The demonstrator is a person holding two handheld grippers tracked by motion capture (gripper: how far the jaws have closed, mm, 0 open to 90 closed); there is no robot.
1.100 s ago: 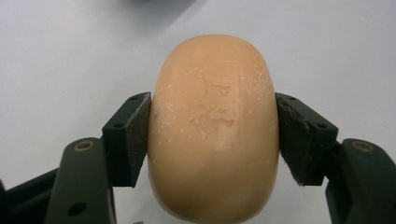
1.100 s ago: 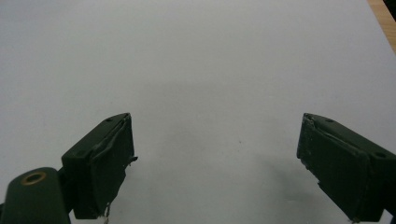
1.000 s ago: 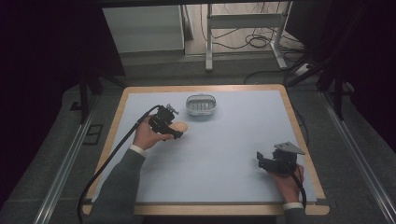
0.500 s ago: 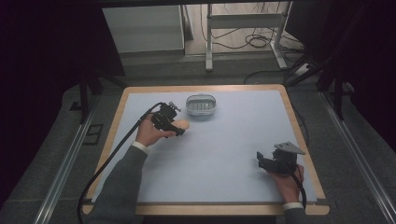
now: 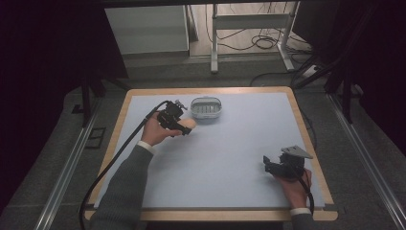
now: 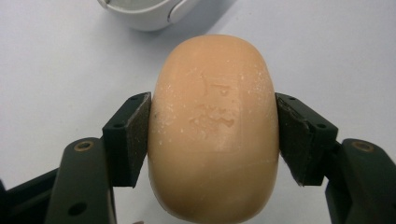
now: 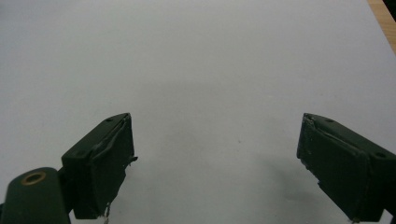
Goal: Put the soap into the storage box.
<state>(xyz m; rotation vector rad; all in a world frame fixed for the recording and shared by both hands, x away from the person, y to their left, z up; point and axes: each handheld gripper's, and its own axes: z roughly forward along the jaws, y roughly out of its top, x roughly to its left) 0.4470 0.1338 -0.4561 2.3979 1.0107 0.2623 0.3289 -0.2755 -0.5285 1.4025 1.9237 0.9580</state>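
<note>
— What are you working on, and what's around you?

— Your table (image 5: 306,143) has a pale blue-grey sheet over it with a wooden rim showing at the edges. Beyond its far edge lies a grey floor, with a white cabinet (image 5: 146,29), a metal frame's legs (image 5: 214,43) and loose cables (image 5: 261,40). Dark curtains close in both sides, and rails (image 5: 62,177) run along the floor left and right.

— And what's on the table?

— A white oval dish (image 5: 206,107) with a ribbed inside sits near the far edge, left of centre. Your left gripper (image 5: 184,127) is just on your side of it, jaws clamped on a peach-coloured bar of soap (image 6: 214,126), one pad pressed to each long side. The soap is next to the dish, not in it. Your right gripper (image 5: 266,163) is well apart, near the right corner on your side, its jaws spread wide with bare sheet between them.

— Anything you can't make out?

— In the high view your left gripper covers most of the soap, so you can't tell whether it touches the sheet. The left gripper view cuts the dish off at the top, showing just a curved white edge, and the mark stamped on the soap is too faint to read
</note>
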